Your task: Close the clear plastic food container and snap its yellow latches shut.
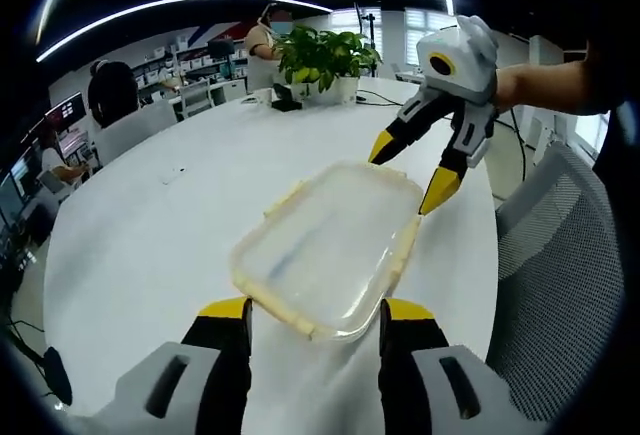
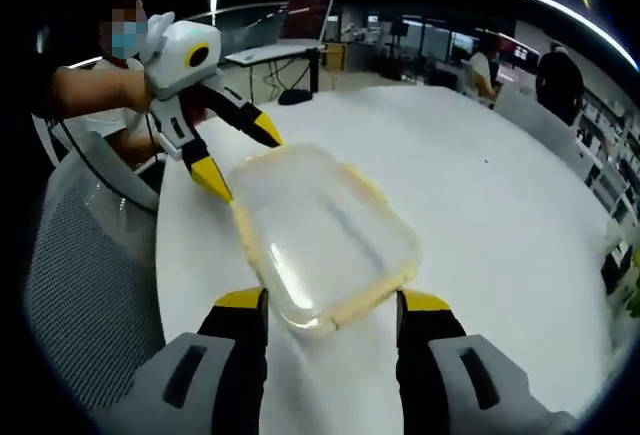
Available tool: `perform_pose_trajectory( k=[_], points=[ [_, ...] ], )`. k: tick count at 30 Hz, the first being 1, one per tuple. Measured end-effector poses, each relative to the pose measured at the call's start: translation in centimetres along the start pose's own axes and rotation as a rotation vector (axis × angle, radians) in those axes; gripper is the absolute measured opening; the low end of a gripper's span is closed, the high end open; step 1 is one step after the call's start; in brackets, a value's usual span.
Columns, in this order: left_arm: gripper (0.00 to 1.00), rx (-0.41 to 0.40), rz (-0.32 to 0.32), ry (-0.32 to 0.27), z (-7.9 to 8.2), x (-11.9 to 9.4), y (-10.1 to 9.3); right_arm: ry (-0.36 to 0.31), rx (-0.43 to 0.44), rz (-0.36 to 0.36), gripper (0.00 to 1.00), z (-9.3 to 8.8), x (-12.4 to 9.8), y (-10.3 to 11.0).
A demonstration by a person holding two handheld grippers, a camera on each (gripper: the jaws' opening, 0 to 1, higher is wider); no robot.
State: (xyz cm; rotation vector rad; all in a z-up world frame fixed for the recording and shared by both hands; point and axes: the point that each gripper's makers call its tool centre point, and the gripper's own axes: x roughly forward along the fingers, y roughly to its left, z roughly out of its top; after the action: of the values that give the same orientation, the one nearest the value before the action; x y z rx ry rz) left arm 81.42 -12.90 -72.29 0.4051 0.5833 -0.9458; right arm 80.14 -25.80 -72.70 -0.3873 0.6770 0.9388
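The clear plastic container lies on the white table with its lid resting on top and pale yellow latches along its rim; whether they are snapped I cannot tell. My left gripper is open, its jaws spread wide on either side of the container's near end. From the far side my right gripper reaches in, open, its yellow tips just above the far edge. In the right gripper view the same container sits between the open right gripper jaws, and the left gripper hovers open over the opposite end.
The round white table stretches off to the left. A grey mesh chair stands at the table's edge, also seen as the chair. A potted plant stands at the far side. People sit at desks in the background.
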Motion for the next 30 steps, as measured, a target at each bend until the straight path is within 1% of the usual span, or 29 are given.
perform_pose_trajectory(
  k=[13,20,30],
  points=[
    [0.45,0.002,0.003,0.005,0.8,1.1,2.2,0.011,-0.008,-0.008,0.48,0.9,1.1,-2.2],
    [0.45,0.017,0.013,0.010,1.2,1.7,3.6,0.012,-0.004,-0.018,0.48,1.6,1.8,-3.3],
    [0.44,0.007,0.018,0.011,1.5,2.1,4.4,0.024,-0.009,-0.016,0.48,2.0,2.3,-4.5]
  ],
)
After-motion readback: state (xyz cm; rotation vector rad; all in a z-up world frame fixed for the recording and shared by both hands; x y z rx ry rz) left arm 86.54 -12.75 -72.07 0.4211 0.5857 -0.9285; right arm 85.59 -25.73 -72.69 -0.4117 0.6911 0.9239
